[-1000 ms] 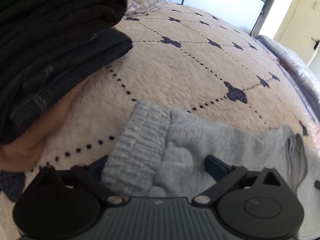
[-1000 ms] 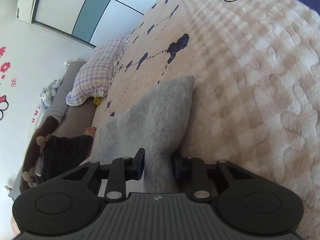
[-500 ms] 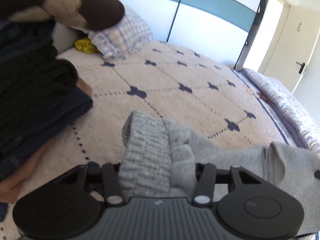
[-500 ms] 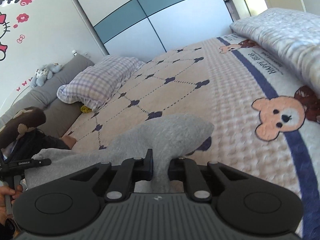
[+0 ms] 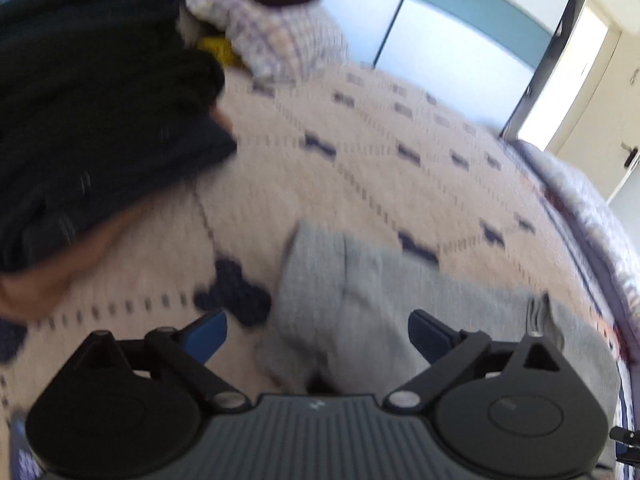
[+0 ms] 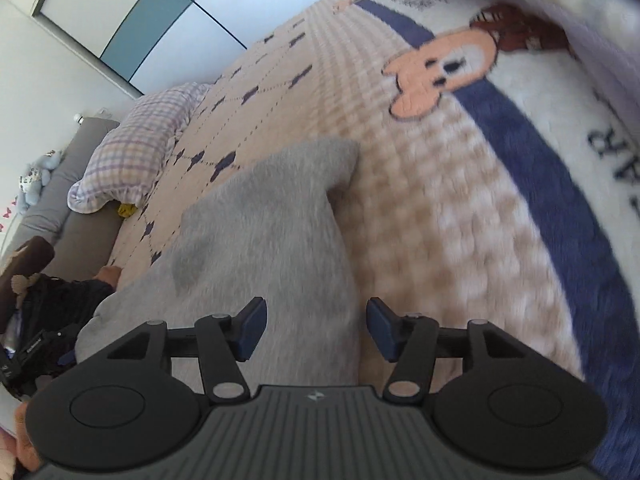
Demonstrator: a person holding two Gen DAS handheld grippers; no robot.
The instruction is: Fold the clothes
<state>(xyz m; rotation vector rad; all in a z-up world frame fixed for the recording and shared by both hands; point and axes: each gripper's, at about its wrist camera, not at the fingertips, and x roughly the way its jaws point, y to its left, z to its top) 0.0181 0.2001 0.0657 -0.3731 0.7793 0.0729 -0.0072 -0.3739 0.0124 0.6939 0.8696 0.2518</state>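
Left wrist view: grey garment (image 5: 360, 300) on bed (dark stack (image 5: 92, 120) folded), left gripper (image 5: 316, 336) and right gripper (image 6: 316, 328) jaws opening, unclamped; folding unfinished.

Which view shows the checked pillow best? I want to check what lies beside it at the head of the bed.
The right wrist view: the checked pillow is sharp and shown whole, with a small yellow thing at its lower edge. The left wrist view shows the pillow blurred and partly hidden behind the dark clothes.
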